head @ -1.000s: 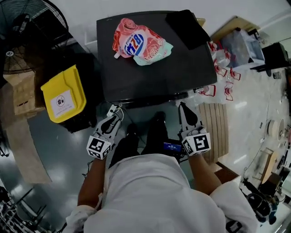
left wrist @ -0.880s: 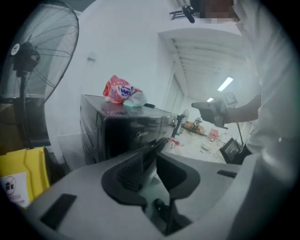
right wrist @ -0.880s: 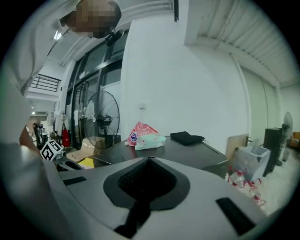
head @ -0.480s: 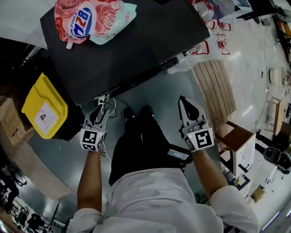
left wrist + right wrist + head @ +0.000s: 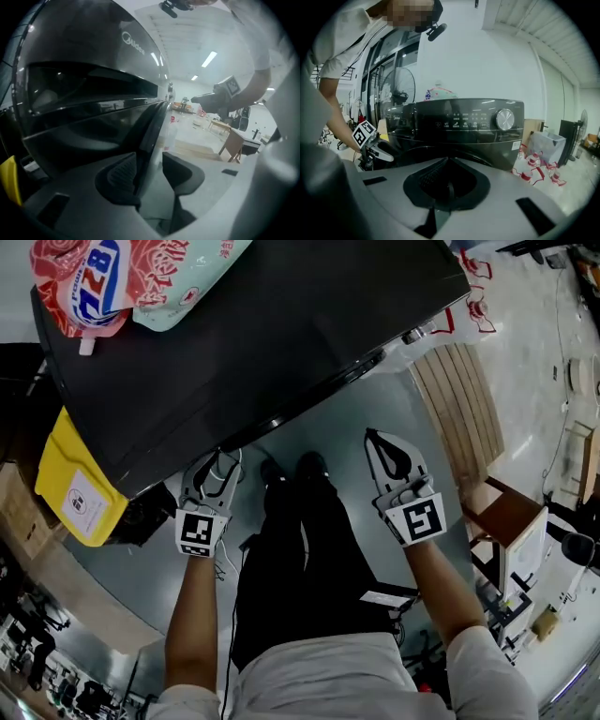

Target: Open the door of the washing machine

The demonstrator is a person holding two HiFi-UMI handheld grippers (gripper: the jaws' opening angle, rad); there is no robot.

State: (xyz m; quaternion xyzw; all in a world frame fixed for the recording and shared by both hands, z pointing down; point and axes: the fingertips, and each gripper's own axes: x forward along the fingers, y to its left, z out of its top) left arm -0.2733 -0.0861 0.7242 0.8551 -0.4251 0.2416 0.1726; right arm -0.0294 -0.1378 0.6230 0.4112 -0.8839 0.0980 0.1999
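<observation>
The black washing machine (image 5: pixel 281 334) fills the top of the head view, with a pink detergent pouch (image 5: pixel 103 277) lying on its lid. Its control panel and round knob (image 5: pixel 505 119) face the right gripper view. My left gripper (image 5: pixel 216 467) is low at the machine's front, its jaws opening. In the left gripper view the dark curved door edge (image 5: pixel 152 126) runs down between the left gripper's (image 5: pixel 150 161) spread pads without being pressed. My right gripper (image 5: pixel 382 442) hangs shut and holding nothing, a short way in front of the machine, pads (image 5: pixel 447 185) together.
A yellow bin (image 5: pixel 80 493) stands left of the machine. A slatted wooden board (image 5: pixel 464 409) lies on the floor at right, with a wooden stool (image 5: pixel 506 517) beside it. Red-and-white bags (image 5: pixel 534 164) sit by the machine's right side. A fan (image 5: pixel 398 91) stands behind.
Both grippers have sunk from lid height to the machine's front. The left jaws have spread wider. The person has crouched and the machine has grown larger in view.
</observation>
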